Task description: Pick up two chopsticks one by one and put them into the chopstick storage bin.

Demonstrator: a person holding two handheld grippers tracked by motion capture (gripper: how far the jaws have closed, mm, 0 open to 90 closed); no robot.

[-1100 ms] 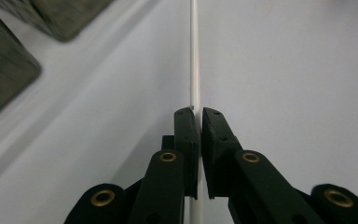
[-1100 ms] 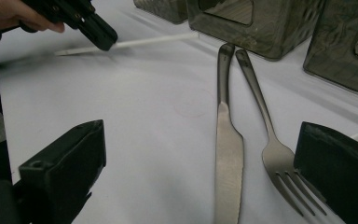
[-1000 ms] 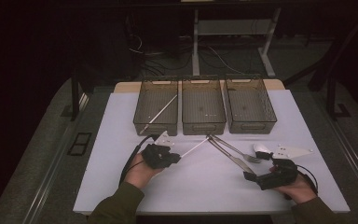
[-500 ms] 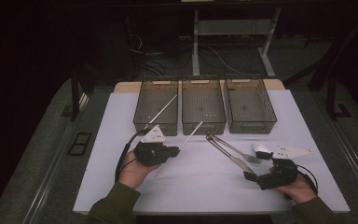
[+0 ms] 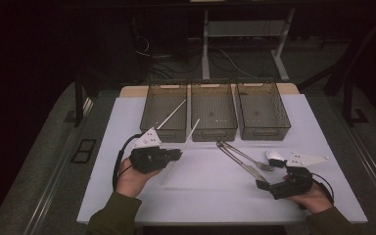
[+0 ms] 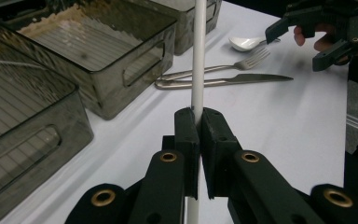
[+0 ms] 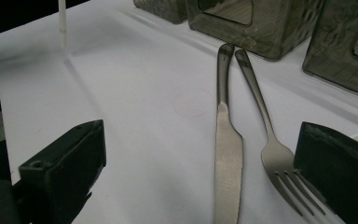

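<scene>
Chopstick [image 6: 197, 56] gripped in closed left tongs [image 5: 178, 154], now raised off the tabletop [image 5: 210, 183] at frame centre-left, toward the left bin [image 5: 165, 108]. Right tongs [image 7: 200, 168] held open over knife [image 7: 227, 154].

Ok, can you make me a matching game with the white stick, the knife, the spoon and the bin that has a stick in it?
Things:
1. white chopstick
2. knife
3. white spoon
4. left bin

Places or states:
A. lying flat on the table next to the fork
B. has another white stick leaning inside it
C. pinched between the jaws of the left gripper
D. on the table close to the right gripper

Pairs: 1-C, 2-A, 3-D, 4-B
</scene>
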